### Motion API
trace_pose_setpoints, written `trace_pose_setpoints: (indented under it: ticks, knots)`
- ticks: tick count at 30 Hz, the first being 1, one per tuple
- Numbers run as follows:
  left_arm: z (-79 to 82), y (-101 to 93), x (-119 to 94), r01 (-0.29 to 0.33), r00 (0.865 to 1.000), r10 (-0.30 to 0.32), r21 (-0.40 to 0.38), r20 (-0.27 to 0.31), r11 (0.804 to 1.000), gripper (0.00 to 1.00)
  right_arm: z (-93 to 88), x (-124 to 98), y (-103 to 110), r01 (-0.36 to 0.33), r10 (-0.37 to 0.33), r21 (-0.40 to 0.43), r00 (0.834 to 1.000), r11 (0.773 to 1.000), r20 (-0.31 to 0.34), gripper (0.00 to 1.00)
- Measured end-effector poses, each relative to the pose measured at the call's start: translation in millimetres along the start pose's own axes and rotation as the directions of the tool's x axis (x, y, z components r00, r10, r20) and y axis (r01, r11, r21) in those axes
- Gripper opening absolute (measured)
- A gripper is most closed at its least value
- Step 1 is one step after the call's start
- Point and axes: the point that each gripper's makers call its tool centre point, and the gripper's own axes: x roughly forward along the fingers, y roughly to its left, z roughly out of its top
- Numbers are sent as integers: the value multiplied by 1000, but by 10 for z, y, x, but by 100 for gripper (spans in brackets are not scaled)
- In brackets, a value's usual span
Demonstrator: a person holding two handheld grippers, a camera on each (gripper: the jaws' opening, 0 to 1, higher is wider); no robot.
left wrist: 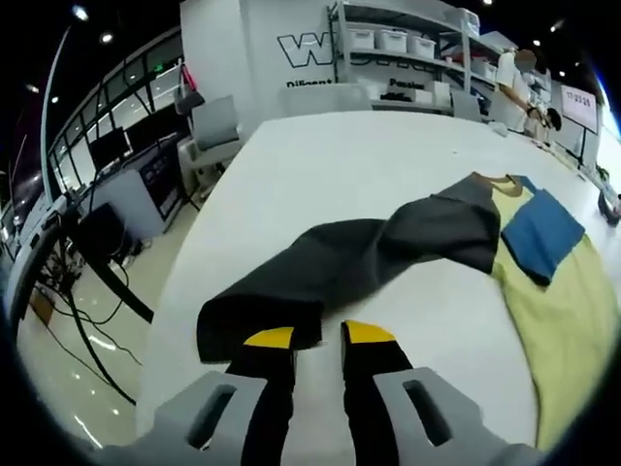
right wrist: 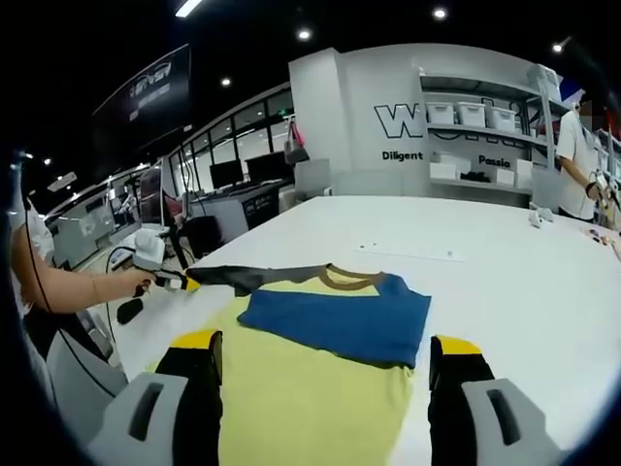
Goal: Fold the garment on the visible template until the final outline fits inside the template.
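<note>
The garment lies on the white table [left wrist: 330, 165]: a yellow body [right wrist: 310, 398], a brown collar [right wrist: 347, 279] and a blue part [right wrist: 340, 316] folded across the chest. In the left gripper view the yellow body [left wrist: 568, 320] and blue part [left wrist: 541, 233] are at the right. Its dark grey sleeve [left wrist: 369, 257] stretches out towards my left gripper [left wrist: 318, 336]. The jaws stand a narrow gap apart, the cuff corner at the left tip and white table showing between them. My right gripper [right wrist: 327, 345] is wide open over the yellow hem. The left gripper [right wrist: 165, 280] holds at the sleeve [right wrist: 243, 277] end.
The table's left edge [left wrist: 184, 282] drops to a floor with cables, desks and chairs [left wrist: 215, 131]. Shelves with white bins [right wrist: 475, 116] stand behind the table. A person [right wrist: 582, 155] stands at the far right. A hand [right wrist: 131, 282] holds the left gripper.
</note>
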Motion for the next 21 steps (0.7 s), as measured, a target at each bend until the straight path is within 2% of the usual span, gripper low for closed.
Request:
trace_pose_setpoints:
  ticks: [2,7,14,21]
  knots:
    - [-32,31,26,6,1000,-6,-12,-16,1000,8,-5,-9,-5,3,-3,0,1000,1000,-3,86]
    - [-55,77,28,-19,1000,19,5,-3,1000,0,14,-20,-8,8,-8,1,1000,1000,3,86]
    - [-61,98,3,-12,1000,12,-12,-14,1000,0,5,-26,-4,11,-11,3,1000,1000,1,85]
    - [132,192,-251,-35,999,34,24,37,999,0,51,-32,17,9,-9,-3,1000,1000,13,85]
